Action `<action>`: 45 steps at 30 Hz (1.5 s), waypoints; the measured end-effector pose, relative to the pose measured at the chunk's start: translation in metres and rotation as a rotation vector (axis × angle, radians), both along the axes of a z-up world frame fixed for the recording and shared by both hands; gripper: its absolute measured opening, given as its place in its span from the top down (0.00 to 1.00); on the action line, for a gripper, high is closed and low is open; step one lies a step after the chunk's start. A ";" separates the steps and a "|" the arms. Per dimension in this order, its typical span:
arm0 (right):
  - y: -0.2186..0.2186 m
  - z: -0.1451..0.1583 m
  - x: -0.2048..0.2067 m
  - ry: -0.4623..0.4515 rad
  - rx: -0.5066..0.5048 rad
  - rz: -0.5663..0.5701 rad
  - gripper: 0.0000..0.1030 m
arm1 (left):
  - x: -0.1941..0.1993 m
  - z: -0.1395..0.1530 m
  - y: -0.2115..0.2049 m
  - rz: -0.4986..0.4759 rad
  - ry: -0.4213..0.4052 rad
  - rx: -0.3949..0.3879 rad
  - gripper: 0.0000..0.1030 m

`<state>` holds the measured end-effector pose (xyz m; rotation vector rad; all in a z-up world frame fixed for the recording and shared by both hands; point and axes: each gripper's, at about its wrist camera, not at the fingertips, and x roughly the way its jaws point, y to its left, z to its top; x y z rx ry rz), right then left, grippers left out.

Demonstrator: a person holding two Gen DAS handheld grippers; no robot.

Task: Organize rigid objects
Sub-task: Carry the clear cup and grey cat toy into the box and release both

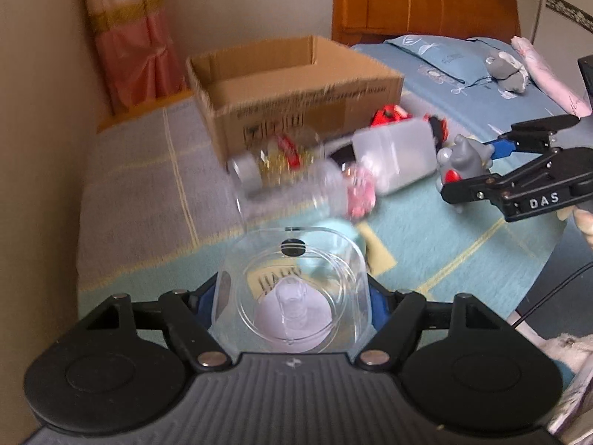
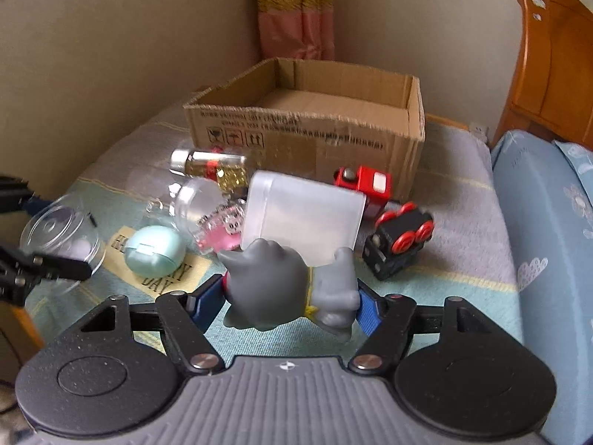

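Observation:
My left gripper (image 1: 292,296) is shut on a clear plastic cup (image 1: 292,289) and holds it above the bed; the cup also shows in the right wrist view (image 2: 61,233). My right gripper (image 2: 291,296) is shut on a grey cat figurine (image 2: 285,289), which also shows in the left wrist view (image 1: 463,159). An open cardboard box (image 2: 307,126) stands behind the toys. In front of it lie a glitter bottle (image 2: 211,165), a frosted plastic box (image 2: 304,218), a clear jar with pink contents (image 2: 211,215), a mint green case (image 2: 153,250), a red toy truck (image 2: 365,185) and a black toy train (image 2: 398,244).
The toys lie on a striped blanket (image 2: 444,193) on a bed. A wall runs along the left. A wooden headboard (image 2: 548,63) and blue pillows (image 2: 548,222) are to the right. A pink curtain (image 2: 296,11) hangs in the corner.

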<state>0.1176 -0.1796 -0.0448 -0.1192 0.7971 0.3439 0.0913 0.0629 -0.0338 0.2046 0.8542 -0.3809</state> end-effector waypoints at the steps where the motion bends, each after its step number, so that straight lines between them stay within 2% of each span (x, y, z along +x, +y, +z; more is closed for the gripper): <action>1: -0.001 0.005 0.000 -0.006 0.000 0.013 0.26 | 0.003 0.006 -0.002 -0.007 -0.007 0.010 0.28; 8: -0.012 0.049 0.017 -0.060 0.007 0.066 0.26 | 0.048 0.048 -0.024 -0.047 -0.063 0.043 0.28; 15: -0.020 0.083 0.063 -0.100 0.015 0.081 0.26 | 0.123 0.076 -0.050 -0.070 -0.089 0.064 0.28; 19: -0.021 0.091 0.094 -0.092 -0.001 0.072 0.26 | 0.169 0.076 -0.058 -0.051 -0.080 0.069 0.28; 24: -0.025 0.094 0.127 -0.075 -0.001 0.029 0.26 | 0.226 0.059 -0.062 0.000 -0.041 0.070 0.28; 31: -0.040 0.094 0.149 -0.059 0.011 -0.013 0.26 | 0.277 0.040 -0.063 0.068 -0.019 0.050 0.27; 32: -0.040 0.093 0.150 -0.060 0.008 -0.019 0.26 | 0.282 0.039 -0.063 0.084 -0.024 0.046 0.26; 34: -0.042 0.092 0.150 -0.059 0.005 -0.030 0.26 | 0.288 0.038 -0.062 0.117 -0.041 0.034 0.09; 39: -0.041 0.089 0.156 -0.054 0.001 -0.033 0.26 | 0.278 0.045 -0.059 0.115 -0.039 0.003 0.09; 45: -0.035 0.083 0.173 -0.038 -0.011 -0.021 0.26 | 0.242 0.063 -0.052 0.074 -0.076 0.034 0.07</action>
